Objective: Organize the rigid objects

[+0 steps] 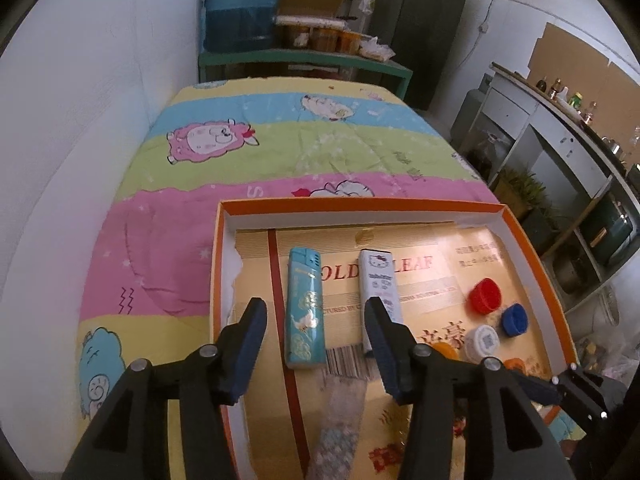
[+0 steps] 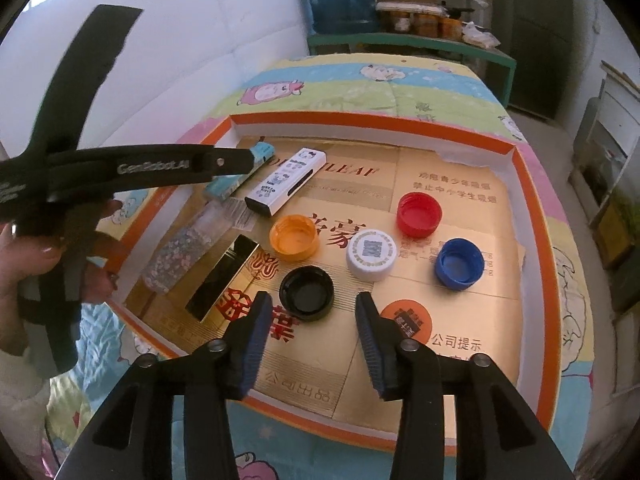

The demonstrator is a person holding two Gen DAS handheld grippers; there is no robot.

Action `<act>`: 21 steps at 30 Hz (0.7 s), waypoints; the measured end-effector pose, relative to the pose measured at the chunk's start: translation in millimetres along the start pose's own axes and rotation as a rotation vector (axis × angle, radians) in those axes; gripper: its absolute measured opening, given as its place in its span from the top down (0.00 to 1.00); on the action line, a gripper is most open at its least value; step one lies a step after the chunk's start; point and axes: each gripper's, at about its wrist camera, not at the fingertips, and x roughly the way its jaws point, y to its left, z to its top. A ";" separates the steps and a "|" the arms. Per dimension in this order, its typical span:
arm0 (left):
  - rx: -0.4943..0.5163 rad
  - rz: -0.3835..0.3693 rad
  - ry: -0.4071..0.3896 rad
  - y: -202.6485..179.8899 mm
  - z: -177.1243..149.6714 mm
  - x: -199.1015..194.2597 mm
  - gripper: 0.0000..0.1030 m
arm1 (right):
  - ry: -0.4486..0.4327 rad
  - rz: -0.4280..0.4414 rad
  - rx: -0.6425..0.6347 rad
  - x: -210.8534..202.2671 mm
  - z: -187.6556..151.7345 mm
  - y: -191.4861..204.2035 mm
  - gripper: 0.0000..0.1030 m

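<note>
Left gripper (image 1: 316, 344) hangs over the orange-rimmed tray (image 1: 360, 205), fingers wide, nothing between them. The teal lighter (image 1: 305, 308) lies flat in the gap, lengthwise along the fingers; the white Hello Kitty lighter (image 1: 378, 284) sits just right of it, partly behind the right finger.

Right gripper (image 2: 310, 340) is also spread wide and empty, above the black cap (image 2: 306, 291). Other caps lie loose on the gold liner: orange cap (image 2: 294, 237), white cap (image 2: 371, 255), red cap (image 2: 419, 214), blue cap (image 2: 459, 264). A gold bar-shaped lighter (image 2: 222, 278) and a glitter-patterned lighter (image 2: 180, 256) lie left of the caps, near the left edge.

Likely step: left picks the teal lighter. To do it well:
- Drop straight down and centre the body between the pads before closing.
- Grip across the narrow width at mid-length so it won't pivot.
- Keep the right finger off the white lighter; the clearance looks thin, so nudge left first.
- The plastic shell is smooth and may slip; close firmly and lift level.

Right should stay over the caps, apart from the left's path.
</note>
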 end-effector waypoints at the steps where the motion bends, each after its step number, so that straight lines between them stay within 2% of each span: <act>1: 0.002 0.000 -0.007 -1.5 -1.3 -4.1 0.50 | -0.005 -0.002 0.004 -2.4 -0.6 0.1 0.44; 9: 0.014 -0.004 -0.049 -12.4 -18.4 -38.6 0.45 | -0.028 -0.012 0.021 -20.9 -8.7 3.4 0.43; 13: 0.008 -0.009 -0.072 -15.1 -27.3 -55.7 0.38 | -0.041 -0.019 0.025 -31.7 -12.0 5.9 0.43; 21: 0.007 -0.010 -0.101 -22.9 -44.5 -84.7 0.38 | -0.080 -0.036 0.031 -56.9 -18.6 10.0 0.43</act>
